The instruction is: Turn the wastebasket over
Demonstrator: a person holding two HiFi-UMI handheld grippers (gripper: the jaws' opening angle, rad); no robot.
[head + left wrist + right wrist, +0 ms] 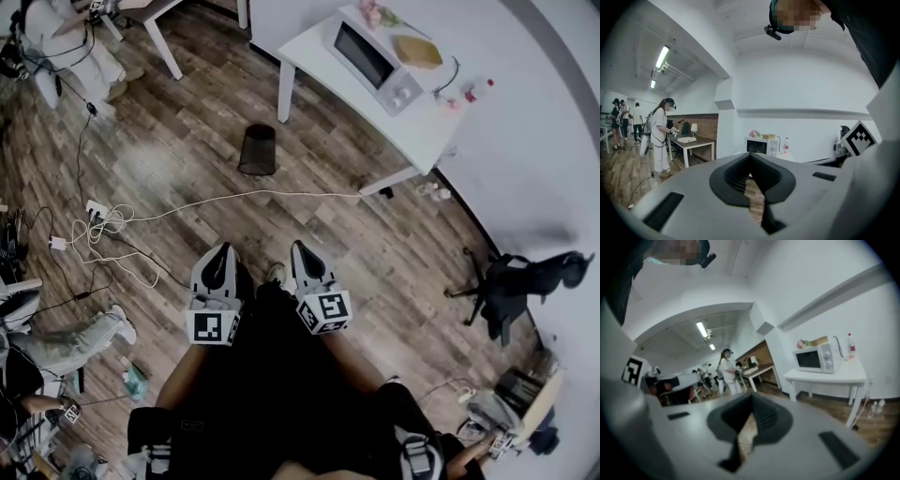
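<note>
Nearest, the left claw [222,249] and right claw [300,247] are held side by side just ahead of the person's legs. Each gripper view shows the jaws pressed together with nothing between them, only bare floor [394,253] through the slit.

Beyond them a white cable [281,194] runs across the wooden boards. It lies between the claws and the target.

Past the cable, the wastebasket [258,150] stands alone on the floor, well apart from both claws and near the leg of the white surface [427,112] that carries the microwave [370,58]. It is small, dark and round, and its wall looks like mesh. Which end faces up I cannot tell from here.

It probably weighs little and is stiff enough to keep its shape, though a thin wall may give under a hard pinch. With so little weight it would likely skate over the smooth boards if pushed instead of gripped. The best hold seems to be the rim: one claw pinching the wall there, the other on the opposite side, then rotating it between them.
</note>
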